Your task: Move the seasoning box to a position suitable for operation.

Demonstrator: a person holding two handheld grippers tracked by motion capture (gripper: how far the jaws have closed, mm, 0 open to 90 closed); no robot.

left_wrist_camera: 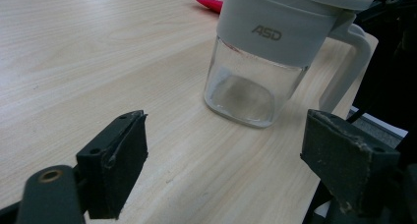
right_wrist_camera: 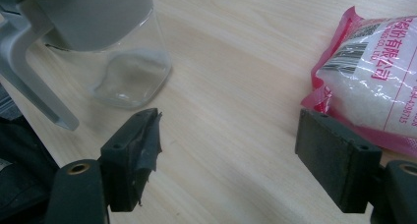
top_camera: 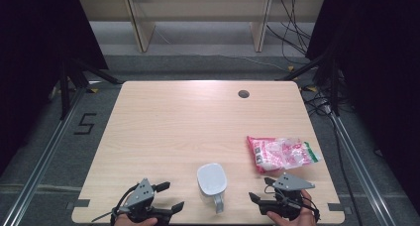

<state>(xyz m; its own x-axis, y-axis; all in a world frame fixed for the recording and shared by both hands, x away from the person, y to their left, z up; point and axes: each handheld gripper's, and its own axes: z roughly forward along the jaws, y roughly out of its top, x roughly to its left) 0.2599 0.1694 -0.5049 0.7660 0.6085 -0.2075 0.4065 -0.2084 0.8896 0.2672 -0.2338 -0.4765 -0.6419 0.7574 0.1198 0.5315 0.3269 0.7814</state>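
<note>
L claw [top_camera: 169, 196] & R claw [top_camera: 261, 189]: both spread wide, nothing between the rubbery black pads. Between them, near edge: jug [top_camera: 212, 182], clear glass body w/ smooth grey plastic lid & handle. Right of it, crinkly red-edged bag [top_camera: 280, 153] of white grains. Pale wood-grain desk [top_camera: 188, 122].

"ASD" in grey raised letters on the grey collar of the jar [left_wrist_camera: 275, 42]. A black "5" on the floor [top_camera: 85, 123] left of the worktop. Red Chinese characters, partly legible as "有限公司" (turned sideways), plus a black barcode on the pink and white bag [right_wrist_camera: 378, 71]; smaller print there too blurred to read.
</note>
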